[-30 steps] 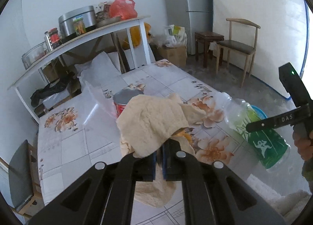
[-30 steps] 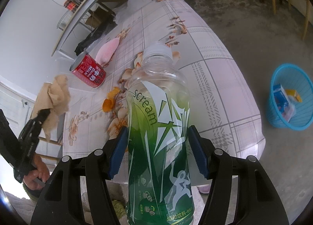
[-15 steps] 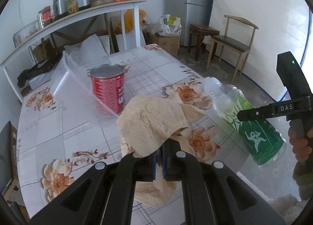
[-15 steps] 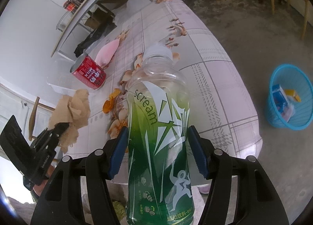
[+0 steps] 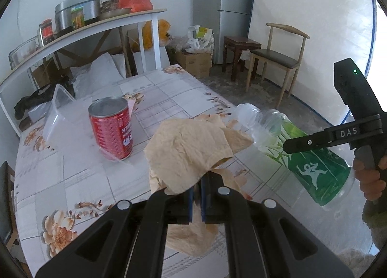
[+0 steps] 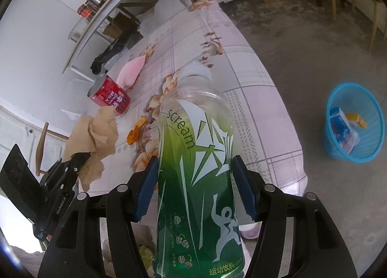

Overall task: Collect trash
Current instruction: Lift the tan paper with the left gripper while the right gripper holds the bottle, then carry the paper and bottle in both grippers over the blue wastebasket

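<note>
Bench [image 6: 261, 99], covered in pale tiled oilcloth printed with orange flowers: bears the remaining rubbish. Risk: either held item could sweep across it and knock things over if carried low.

Round blue plastic mesh waste basket [image 6: 372, 147], on the grey floor well apart from the bench, some packaging already inside. Risk: a release from over the bench edge would probably miss it.

Clear plastic drink bottle with green printed sleeve and white cap [image 6: 196, 157]: clamped at mid-body between the blue pads of the right gripper [image 6: 194, 188], jaws set wide on it, held above the bench edge. Risk: smooth, rounded wall; it may slip lengthwise if tilted.

Red cylindrical milk-drink can [image 5: 111, 128]: upright on the bench, uncollected. Risk: tall and likely light, easily toppled.

Crumpled tan paper napkin [image 5: 191, 147]: pinched in the left gripper [image 5: 198, 195], jaws together on one fold, the rest hanging loose above the bench. Risk: thin fold may tear or pull free.

Small orange peel scrap [image 6: 134, 135]: lying on the bench, easily overlooked among the printed flowers.
</note>
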### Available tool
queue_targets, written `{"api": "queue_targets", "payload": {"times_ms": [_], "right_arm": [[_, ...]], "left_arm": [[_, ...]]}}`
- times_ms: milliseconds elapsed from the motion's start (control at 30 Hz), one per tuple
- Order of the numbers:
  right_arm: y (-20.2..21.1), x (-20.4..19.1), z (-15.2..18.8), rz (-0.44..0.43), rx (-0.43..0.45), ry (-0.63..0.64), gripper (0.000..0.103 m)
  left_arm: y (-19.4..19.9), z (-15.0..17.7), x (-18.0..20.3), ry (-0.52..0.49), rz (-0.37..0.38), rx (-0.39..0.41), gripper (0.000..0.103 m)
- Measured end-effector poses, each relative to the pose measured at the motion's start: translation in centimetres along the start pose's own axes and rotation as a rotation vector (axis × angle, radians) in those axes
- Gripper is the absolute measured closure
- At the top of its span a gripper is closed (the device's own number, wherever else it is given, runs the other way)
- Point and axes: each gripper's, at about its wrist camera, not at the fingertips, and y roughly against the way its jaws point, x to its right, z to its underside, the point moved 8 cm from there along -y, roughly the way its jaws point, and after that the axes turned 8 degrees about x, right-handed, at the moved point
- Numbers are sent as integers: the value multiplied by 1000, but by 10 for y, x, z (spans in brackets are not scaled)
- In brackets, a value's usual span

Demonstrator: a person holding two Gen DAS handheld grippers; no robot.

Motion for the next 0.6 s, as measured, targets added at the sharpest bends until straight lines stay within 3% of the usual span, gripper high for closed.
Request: {"api": "queue_targets", "payload": {"times_ms": [400,600], "right_arm": [[27,13,-12,-30,67,-33,45],[69,47,-26,15,192,-102,45]], "left_arm": [[-5,-20,21,-12,38,26,99],[-13,-51,49,-5,148,41,99]]}}
